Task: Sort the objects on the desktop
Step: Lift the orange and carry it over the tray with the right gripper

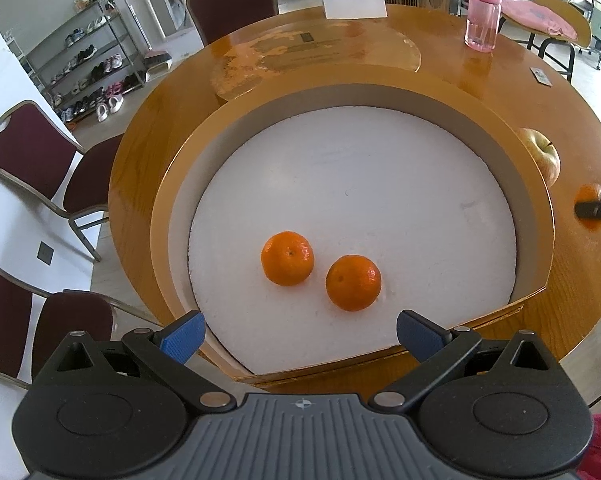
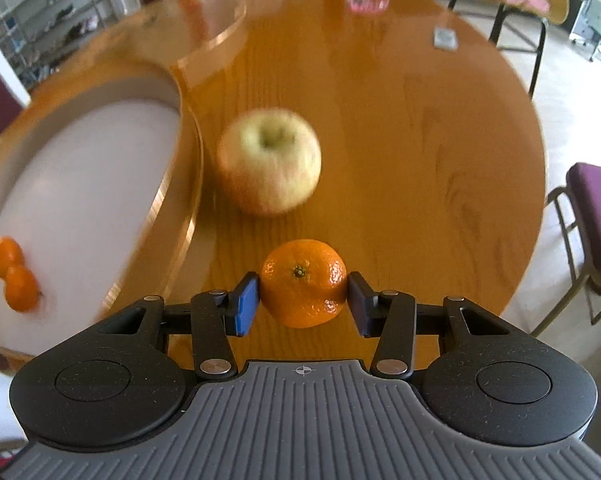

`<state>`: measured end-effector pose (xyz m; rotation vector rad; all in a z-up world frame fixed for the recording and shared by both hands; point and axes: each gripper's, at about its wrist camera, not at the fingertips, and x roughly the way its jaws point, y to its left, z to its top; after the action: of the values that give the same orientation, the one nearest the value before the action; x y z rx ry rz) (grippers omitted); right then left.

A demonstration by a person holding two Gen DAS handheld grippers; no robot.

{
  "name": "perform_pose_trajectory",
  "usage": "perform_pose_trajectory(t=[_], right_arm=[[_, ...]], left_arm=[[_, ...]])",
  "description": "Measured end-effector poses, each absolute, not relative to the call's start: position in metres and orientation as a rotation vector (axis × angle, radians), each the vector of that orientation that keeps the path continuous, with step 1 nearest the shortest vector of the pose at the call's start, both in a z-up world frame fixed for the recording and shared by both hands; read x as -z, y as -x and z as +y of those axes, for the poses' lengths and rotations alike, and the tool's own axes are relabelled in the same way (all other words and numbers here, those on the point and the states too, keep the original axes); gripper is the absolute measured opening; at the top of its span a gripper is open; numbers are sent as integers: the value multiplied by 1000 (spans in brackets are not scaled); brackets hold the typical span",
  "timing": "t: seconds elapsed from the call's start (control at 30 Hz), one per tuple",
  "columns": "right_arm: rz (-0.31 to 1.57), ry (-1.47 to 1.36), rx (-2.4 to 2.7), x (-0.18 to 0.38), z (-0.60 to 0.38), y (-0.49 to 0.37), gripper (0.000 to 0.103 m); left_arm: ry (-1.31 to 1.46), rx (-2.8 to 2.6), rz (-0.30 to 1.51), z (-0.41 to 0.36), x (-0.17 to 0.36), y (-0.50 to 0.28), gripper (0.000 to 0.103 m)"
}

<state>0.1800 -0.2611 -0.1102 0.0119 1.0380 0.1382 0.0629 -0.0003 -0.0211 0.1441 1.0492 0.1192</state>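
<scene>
Right tool [image 2: 303,303] clenched on a tangerine [image 2: 303,282] above the wooden tabletop [image 2: 400,128], near an apple [image 2: 269,160]. Left tool [image 1: 300,338] released, over the round box [image 1: 380,96] containing two tangerines [image 1: 287,258], just apart

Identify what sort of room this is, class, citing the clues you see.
Probably a dining or common room: a large round wooden table, maroon padded banquet chairs round it, and a metal shoe rack by the wall.

Two tangerines [image 1: 320,276] lie in the round tray [image 1: 534,216]; a third tangerine [image 2: 303,283] and a yellowish apple [image 2: 269,160] outside.
</scene>
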Motion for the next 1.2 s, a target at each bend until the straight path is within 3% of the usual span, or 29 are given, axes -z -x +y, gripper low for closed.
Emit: perform_pose_trajectory(t=[0.33,1.2], right_arm=[[889,-15,-284,53,-215,-172,49],[1070,260,-569,131,-43,-198,49]], left_arm=[[-101,-158,1041,22,20,-52,102],[-10,-298,1092,75,30,-31,102]])
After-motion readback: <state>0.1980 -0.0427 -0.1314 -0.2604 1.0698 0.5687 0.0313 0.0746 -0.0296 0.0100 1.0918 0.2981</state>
